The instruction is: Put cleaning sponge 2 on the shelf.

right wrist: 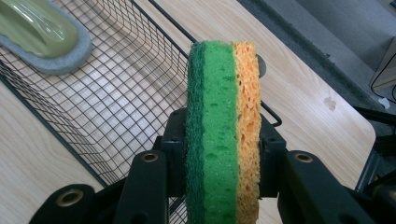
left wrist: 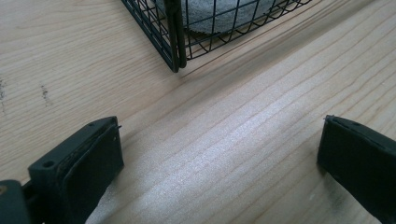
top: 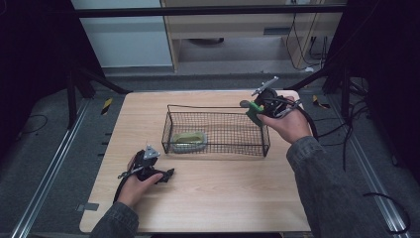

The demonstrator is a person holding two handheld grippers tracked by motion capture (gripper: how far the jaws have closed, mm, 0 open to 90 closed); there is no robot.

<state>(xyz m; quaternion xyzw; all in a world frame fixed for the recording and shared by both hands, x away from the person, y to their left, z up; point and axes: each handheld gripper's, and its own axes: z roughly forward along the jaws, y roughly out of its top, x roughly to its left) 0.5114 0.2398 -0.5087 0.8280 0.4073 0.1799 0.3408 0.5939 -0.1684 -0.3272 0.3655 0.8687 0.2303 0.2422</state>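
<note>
Right claw [right wrist: 223, 154] clamped on green-and-orange sponge [right wrist: 224, 130] over wire basket's [top: 218, 130] right end, orange layer plain in right gripper view, left claw [left wrist: 219, 158] gaping empty on bench [top: 208, 183] near basket's front-left corner

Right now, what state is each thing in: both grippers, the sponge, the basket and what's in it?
right gripper: shut on the sponge, over the basket's right end
sponge: held on edge, off the table
left gripper: open, empty, low over the table
wire basket: upright on the table
green scrubber: lying inside the basket's left end
</note>
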